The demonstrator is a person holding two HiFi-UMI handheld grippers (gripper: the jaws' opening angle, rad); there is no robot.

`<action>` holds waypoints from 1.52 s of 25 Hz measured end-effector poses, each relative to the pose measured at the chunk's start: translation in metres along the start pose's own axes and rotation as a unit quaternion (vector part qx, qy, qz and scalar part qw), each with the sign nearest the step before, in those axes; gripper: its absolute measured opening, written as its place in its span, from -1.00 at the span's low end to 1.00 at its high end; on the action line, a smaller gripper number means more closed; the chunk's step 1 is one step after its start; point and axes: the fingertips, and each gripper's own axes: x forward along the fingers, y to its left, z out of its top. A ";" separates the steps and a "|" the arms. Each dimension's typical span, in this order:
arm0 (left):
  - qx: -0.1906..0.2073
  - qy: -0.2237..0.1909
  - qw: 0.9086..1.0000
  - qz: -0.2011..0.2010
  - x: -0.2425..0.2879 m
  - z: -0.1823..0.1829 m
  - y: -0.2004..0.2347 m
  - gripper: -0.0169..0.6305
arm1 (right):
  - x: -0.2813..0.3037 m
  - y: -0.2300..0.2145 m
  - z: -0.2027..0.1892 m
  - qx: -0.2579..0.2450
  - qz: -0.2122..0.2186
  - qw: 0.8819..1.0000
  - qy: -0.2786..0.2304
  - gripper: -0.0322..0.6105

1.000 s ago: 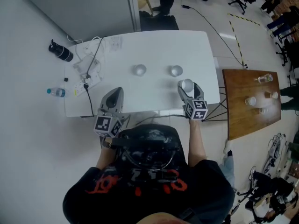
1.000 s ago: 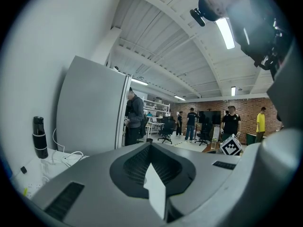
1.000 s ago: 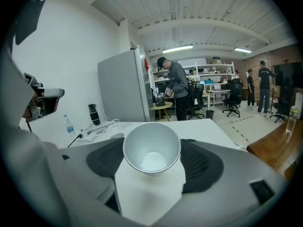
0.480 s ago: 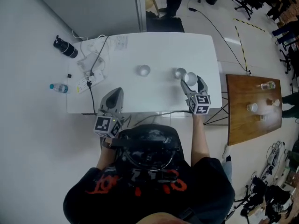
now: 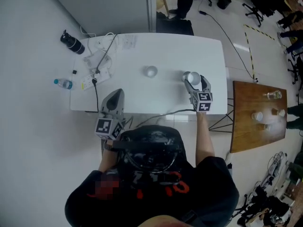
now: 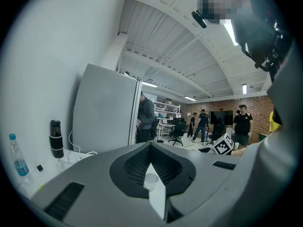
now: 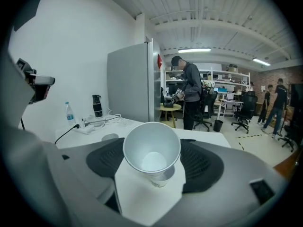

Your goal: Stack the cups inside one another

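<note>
My right tongs (image 5: pixel 195 81) grip a paper cup (image 7: pixel 151 151) over the standing cup (image 7: pixel 164 178). I judge it light and crushable, best held gently mid-wall. The left tongs (image 5: pixel 117 92) are together and empty.

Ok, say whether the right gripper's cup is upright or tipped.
Tipped. The cup in the right gripper turns its open mouth and inside bottom toward that gripper's camera.

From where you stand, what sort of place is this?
Most likely a shared lab or workshop-style office: rolling office chairs and shelving on an open floor, a brick wall behind, and a power strip with cables on the white table.
</note>
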 end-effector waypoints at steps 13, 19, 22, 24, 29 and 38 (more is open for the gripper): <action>0.000 -0.001 1.000 0.023 -0.010 0.001 0.009 -0.94 | 0.046 -0.016 -0.032 -0.018 -0.003 0.998 0.057 0.28; 0.001 0.000 1.000 0.021 -0.009 0.000 0.007 -0.94 | 0.063 -0.020 -0.042 -0.029 -0.004 0.997 0.072 0.28; 0.001 0.000 1.000 0.022 -0.009 0.001 0.008 -0.94 | 0.067 -0.019 -0.046 -0.024 0.000 0.996 0.083 0.28; 0.000 0.000 1.000 0.022 -0.009 0.000 0.008 -0.94 | 0.068 -0.018 -0.051 -0.019 0.005 0.995 0.096 0.28; -0.002 0.001 1.000 0.022 -0.009 0.002 0.008 -0.94 | 0.073 -0.020 -0.061 0.000 0.013 0.994 0.108 0.29; -0.003 -0.002 1.000 0.024 -0.013 -0.002 0.014 -0.94 | 0.071 -0.016 -0.071 0.020 0.015 0.994 0.102 0.31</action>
